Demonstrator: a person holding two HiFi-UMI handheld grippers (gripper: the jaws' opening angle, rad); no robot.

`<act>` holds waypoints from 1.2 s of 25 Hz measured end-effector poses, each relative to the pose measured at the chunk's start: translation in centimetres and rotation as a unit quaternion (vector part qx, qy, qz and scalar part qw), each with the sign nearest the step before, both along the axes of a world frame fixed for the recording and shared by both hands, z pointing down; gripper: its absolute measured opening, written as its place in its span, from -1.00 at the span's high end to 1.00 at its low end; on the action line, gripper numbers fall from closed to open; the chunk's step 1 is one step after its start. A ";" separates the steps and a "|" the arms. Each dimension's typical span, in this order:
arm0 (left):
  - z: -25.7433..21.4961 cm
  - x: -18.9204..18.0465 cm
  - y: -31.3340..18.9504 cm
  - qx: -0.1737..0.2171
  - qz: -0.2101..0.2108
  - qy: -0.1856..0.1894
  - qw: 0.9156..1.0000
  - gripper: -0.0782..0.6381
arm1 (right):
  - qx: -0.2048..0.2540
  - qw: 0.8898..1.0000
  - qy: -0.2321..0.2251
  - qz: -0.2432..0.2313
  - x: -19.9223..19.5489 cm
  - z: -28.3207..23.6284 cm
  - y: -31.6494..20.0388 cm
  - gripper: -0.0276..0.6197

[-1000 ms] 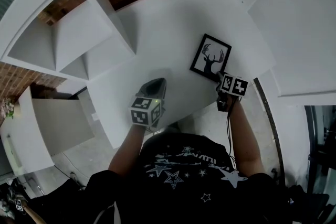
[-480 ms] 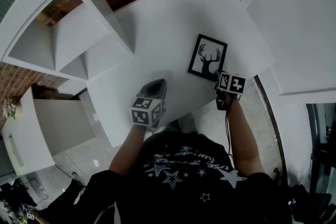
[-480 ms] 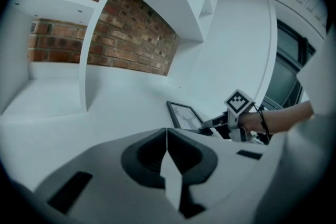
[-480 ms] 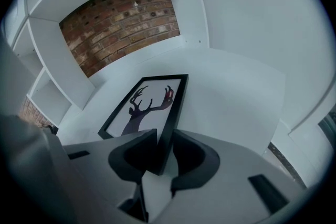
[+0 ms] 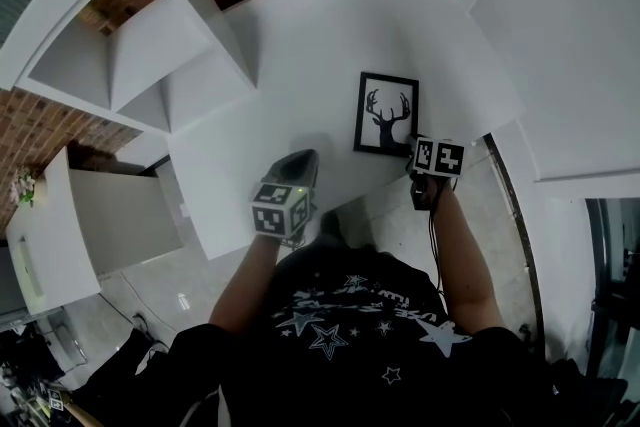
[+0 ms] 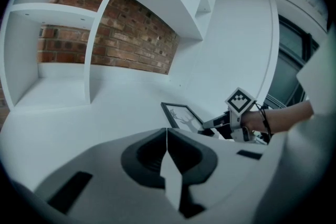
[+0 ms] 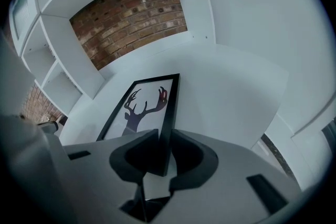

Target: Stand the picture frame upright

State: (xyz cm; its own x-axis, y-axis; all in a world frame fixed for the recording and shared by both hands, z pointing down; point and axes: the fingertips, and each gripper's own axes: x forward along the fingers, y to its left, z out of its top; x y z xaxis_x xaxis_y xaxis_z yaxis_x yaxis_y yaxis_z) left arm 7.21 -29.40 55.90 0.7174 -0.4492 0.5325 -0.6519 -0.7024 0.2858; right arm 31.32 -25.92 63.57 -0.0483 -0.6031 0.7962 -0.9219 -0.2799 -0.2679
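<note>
Black pads of the right claw (image 7: 164, 139) are closing on the near corner of the picture frame (image 7: 139, 107). The frame's dark side bar stands between them. The pad on one side looks to be against the bar, while a sliver of gap remains on the other, so the grip does not yet read as clamped.

The frame lies face up, stag print showing, flat on the white worktop (image 5: 300, 65) close to its near edge. It sits just ahead of the person's right forearm.

The left claw (image 6: 167, 136) is clenched on nothing, its jaws pressed together. It hangs over the worktop's near edge, well apart from the frame.

Open white shelving (image 5: 130, 65) and a brick wall (image 7: 131, 8) lie beyond.

Assessment: the step in hand is the taking-hold; the raising has not begun.

The next move calls for a firm pinch on that side bar. The frame then needs tipping about its far edge until it rests on its bottom rail. Whether a rear stand is present cannot be seen, so the idle left claw may need to steady the frame. A one-corner grip risks the frame twisting or sliding on the smooth surface.
</note>
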 end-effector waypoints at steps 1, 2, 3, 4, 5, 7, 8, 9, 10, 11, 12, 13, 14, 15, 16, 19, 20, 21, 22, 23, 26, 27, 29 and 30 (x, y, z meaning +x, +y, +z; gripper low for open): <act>0.0 -0.1 0.3 0.000 -0.002 0.000 1.000 0.73 | -0.002 1.000 -0.001 -0.004 -0.2 0.0 0.3 0.64; 0.0 -0.2 0.7 -0.001 -0.005 0.000 1.000 0.73 | -0.003 1.000 -0.003 -0.008 -0.4 0.0 0.6 0.64; 0.0 -0.3 1.0 -0.001 -0.007 0.000 1.000 0.73 | -0.003 1.000 -0.004 -0.013 -0.6 0.0 0.9 0.65; 0.0 -0.4 1.3 -0.001 -0.010 -0.001 1.000 0.73 | -0.003 1.000 -0.005 -0.016 -0.8 0.0 1.2 0.65; 0.1 -0.4 1.7 -0.001 -0.012 -0.001 1.000 0.73 | -0.004 1.000 -0.007 -0.019 -0.9 0.0 1.5 0.65; 0.2 -0.5 2.5 -0.002 -0.016 -0.002 1.000 0.73 | -0.006 1.000 -0.010 -0.024 -1.2 0.1 2.2 0.65; 0.2 -0.6 3.0 -0.003 -0.018 -0.002 1.000 0.73 | -0.007 1.000 -0.010 -0.027 -1.3 0.1 2.6 0.65; 0.2 -0.6 3.4 -0.003 -0.020 -0.002 1.000 0.73 | -0.007 0.999 -0.011 -0.031 -1.4 0.1 2.9 0.66; 0.3 -0.6 3.8 -0.004 -0.022 -0.003 1.000 0.73 | -0.008 0.999 -0.012 -0.034 -1.5 0.1 3.2 0.66; 0.3 -0.5 4.2 -0.004 -0.022 -0.004 1.000 0.73 | -0.008 0.999 -0.014 -0.037 -1.6 0.1 3.5 0.66; 0.4 -0.5 4.6 -0.005 -0.022 -0.005 1.000 0.73 | -0.008 0.999 -0.017 -0.040 -1.8 0.1 3.8 0.66; 0.4 -0.4 5.0 -0.005 -0.022 -0.005 1.000 0.73 | -0.007 0.999 -0.020 -0.043 -2.0 0.1 4.2 0.66; 0.4 -0.3 5.4 -0.005 -0.021 -0.006 1.000 0.73 | -0.006 0.999 -0.024 -0.047 -2.2 0.1 4.5 0.66; 0.5 -0.2 5.8 -0.008 -0.020 -0.005 1.000 0.73 | -0.005 0.998 -0.026 -0.050 -2.5 0.1 4.8 0.66; 0.6 -0.1 6.3 -0.014 -0.020 -0.004 1.000 0.73 | -0.005 0.998 -0.028 -0.054 -2.7 0.1 5.1 0.66; 1.2 0.1 7.8 -0.041 -0.021 0.000 0.999 0.73 | -0.005 0.997 -0.033 -0.065 -3.2 0.1 6.2 0.66; 1.5 0.1 8.2 -0.047 -0.020 -0.003 0.999 0.73 | -0.005 0.997 -0.035 -0.069 -3.3 0.1 6.6 0.66; 1.7 0.2 8.7 -0.051 -0.018 -0.009 0.998 0.72 | -0.006 0.997 -0.037 -0.073 -3.5 0.1 6.9 0.66; 2.0 0.3 9.1 -0.054 -0.014 -0.016 0.998 0.72 | -0.006 0.996 -0.039 -0.078 -3.7 0.1 7.1 0.66; 2.3 0.4 9.6 -0.059 -0.011 -0.019 0.998 0.72 | -0.006 0.996 -0.042 -0.083 -3.9 0.1 7.4 0.66; 3.0 0.9 11.0 -0.083 -0.006 -0.019 0.996 0.72 | -0.008 0.994 -0.049 -0.098 -4.3 0.0 8.3 0.66; 3.3 1.0 11.4 -0.092 -0.005 -0.022 0.996 0.72 | -0.008 0.993 -0.050 -0.103 -4.4 0.0 8.6 0.67; 4.0 1.3 12.4 -0.112 0.003 -0.034 0.993 0.72 | -0.009 0.992 -0.052 -0.111 -4.6 0.1 9.1 0.67; 4.3 1.5 12.9 -0.127 0.008 -0.036 0.991 0.62 | -0.009 0.992 -0.053 -0.113 -4.7 0.1 9.3 0.66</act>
State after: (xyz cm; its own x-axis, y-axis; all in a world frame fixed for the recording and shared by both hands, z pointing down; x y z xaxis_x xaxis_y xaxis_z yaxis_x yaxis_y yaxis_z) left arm 8.75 -16.45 60.17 0.6792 -0.2837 0.6769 -0.6668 -0.6238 0.4077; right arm 26.67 -16.66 63.64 -0.2647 -0.5534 0.7897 -0.9287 -0.0744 -0.3634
